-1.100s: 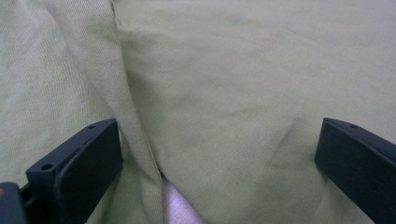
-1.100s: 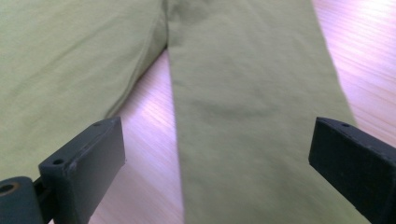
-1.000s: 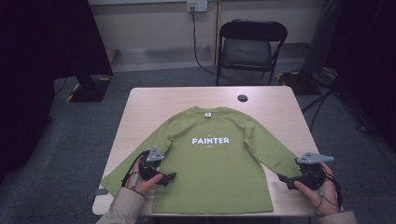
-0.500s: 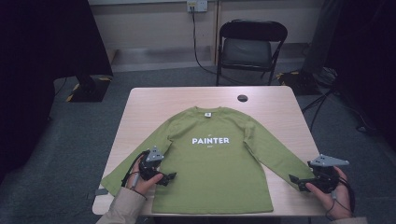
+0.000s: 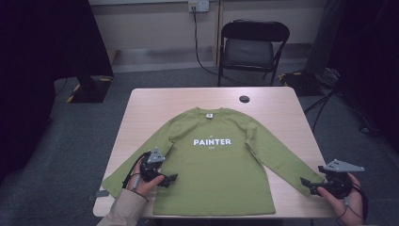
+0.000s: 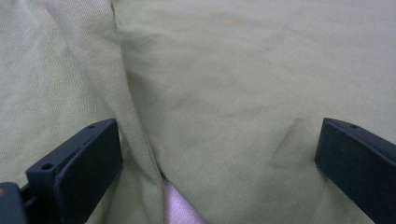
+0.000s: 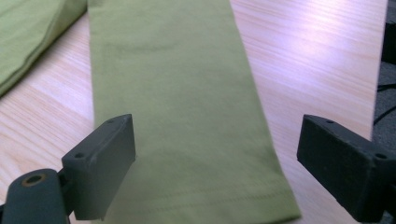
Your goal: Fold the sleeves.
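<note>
A green long-sleeved shirt (image 5: 214,160) printed PAINTER lies flat, front up, on the light wooden table (image 5: 273,101) with both sleeves spread. My left gripper (image 5: 168,178) rests open on the shirt's lower left, where the sleeve meets the body (image 6: 140,121); a sliver of table (image 6: 175,207) shows in the gap there. My right gripper (image 5: 308,183) is open at the end of the right sleeve (image 5: 282,162), near the table's right edge. In the right gripper view the sleeve cuff (image 7: 196,196) lies between the spread jaws, untouched.
A small dark round object (image 5: 243,99) sits near the table's far edge. A black folding chair (image 5: 254,44) stands behind the table, with a cable hanging from a wall socket (image 5: 197,5). Dark floor surrounds the table.
My right gripper has moved right and back, off the sleeve end toward the table's right edge. The left gripper and the shirt have stayed put.
</note>
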A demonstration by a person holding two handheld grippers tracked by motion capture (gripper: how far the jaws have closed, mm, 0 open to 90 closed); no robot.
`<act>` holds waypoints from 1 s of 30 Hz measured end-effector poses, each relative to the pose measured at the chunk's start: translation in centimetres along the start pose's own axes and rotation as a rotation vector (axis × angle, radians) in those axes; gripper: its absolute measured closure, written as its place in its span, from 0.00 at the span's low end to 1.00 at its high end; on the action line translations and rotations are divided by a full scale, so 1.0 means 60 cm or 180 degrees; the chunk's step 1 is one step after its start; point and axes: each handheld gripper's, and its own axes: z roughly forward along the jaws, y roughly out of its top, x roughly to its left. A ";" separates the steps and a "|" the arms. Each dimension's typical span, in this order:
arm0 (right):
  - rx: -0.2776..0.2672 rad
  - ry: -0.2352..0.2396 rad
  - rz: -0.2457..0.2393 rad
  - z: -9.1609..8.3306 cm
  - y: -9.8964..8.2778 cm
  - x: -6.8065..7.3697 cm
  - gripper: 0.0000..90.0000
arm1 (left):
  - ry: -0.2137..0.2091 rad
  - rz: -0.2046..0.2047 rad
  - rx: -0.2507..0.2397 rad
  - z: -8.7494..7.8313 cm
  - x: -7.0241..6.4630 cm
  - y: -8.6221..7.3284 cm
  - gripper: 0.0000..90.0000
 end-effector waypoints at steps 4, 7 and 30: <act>0.0003 -0.0053 0.0063 -0.005 -0.010 -0.010 0.14 | 0.0000 0.0000 0.0000 0.000 0.000 0.000 0.00; 0.0023 -0.0054 0.0080 -0.008 -0.016 -0.013 0.17 | 0.0000 0.0000 0.0000 0.000 0.000 0.000 0.00; -0.0034 0.0032 0.0331 -0.020 -0.044 -0.023 0.42 | 0.0001 0.0001 0.0000 0.000 0.000 0.000 0.00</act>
